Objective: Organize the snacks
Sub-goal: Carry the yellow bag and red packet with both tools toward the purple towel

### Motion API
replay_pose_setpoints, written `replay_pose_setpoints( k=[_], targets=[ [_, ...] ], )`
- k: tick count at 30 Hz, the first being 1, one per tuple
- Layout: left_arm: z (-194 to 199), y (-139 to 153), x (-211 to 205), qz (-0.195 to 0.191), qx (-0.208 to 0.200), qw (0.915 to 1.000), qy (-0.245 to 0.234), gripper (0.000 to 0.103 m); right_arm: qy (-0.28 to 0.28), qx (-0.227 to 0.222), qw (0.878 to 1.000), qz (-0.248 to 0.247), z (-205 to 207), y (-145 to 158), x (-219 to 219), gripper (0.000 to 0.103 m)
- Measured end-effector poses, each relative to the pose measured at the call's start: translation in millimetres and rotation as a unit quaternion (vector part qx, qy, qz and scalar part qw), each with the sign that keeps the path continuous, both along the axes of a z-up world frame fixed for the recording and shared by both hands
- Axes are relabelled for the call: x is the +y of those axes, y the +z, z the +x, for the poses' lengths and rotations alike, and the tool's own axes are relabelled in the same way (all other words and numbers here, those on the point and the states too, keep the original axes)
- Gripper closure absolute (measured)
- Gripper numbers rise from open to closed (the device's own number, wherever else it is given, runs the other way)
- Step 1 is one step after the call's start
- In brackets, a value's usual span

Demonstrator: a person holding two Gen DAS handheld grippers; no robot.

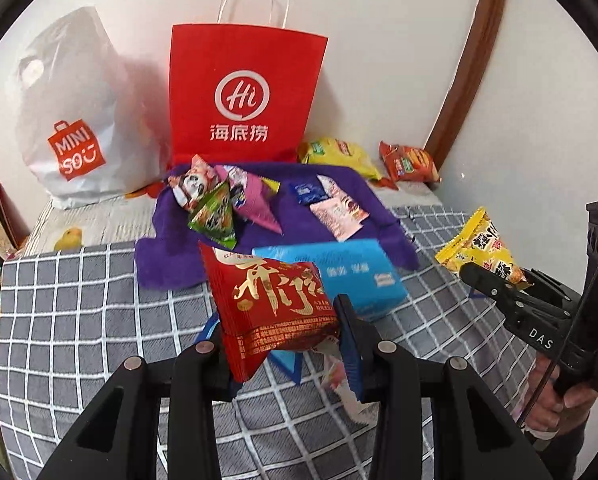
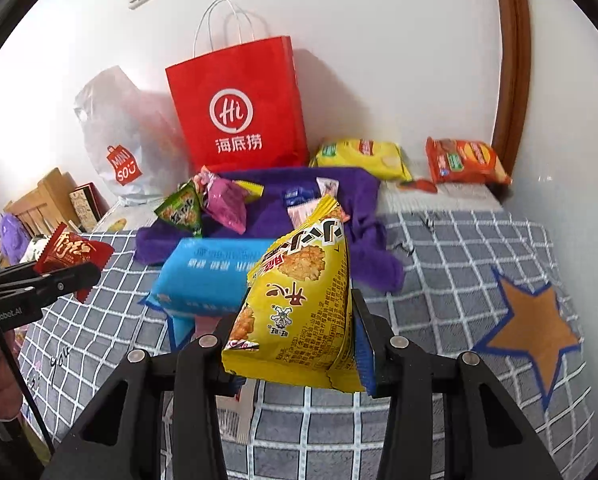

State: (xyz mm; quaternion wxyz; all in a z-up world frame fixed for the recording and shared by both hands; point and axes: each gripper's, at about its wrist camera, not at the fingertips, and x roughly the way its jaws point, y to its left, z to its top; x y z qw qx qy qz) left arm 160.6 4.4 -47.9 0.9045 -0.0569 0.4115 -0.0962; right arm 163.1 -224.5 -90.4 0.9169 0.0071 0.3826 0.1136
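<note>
Both wrist views look down-forward, near above the bed (image 1: 79, 300), left beside right, sharing the far red paper bag (image 2: 239, 108) and purple cloth (image 1: 319, 184).

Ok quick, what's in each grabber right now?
Left gripper: closed on the red snack packet.
Right gripper: closed on the yellow snack packet.

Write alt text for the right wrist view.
The right gripper is shut on a yellow snack packet, held above a grey checked bedspread. Behind it lie a blue packet, small snacks on a purple towel, and a red paper bag against the wall.
</note>
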Motion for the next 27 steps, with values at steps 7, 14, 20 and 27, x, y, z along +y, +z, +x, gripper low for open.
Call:
replay_pose_setpoints(
  k=[7,14,20,27],
  targets=[
    [14,15,2,-0.001,-0.011,0.9999,-0.002,0.066,0.005,-0.017,1.0,-0.009,21,22,11,0.06],
    [29,30,7,0.002,-0.02,0.9998,0.002,0.066,0.0,-0.02,1.0,-0.007,40,33,18,0.06],
    [43,39,13,-0.005,-0.026,0.9996,0.004,0.066,-0.001,-0.023,1.0,-0.01,57,42,24,0.06],
    [60,45,18,-0.004,-0.032,0.9995,0.008,0.066,0.001,-0.027,1.0,-0.009,81,50,32,0.06]
  ],
)
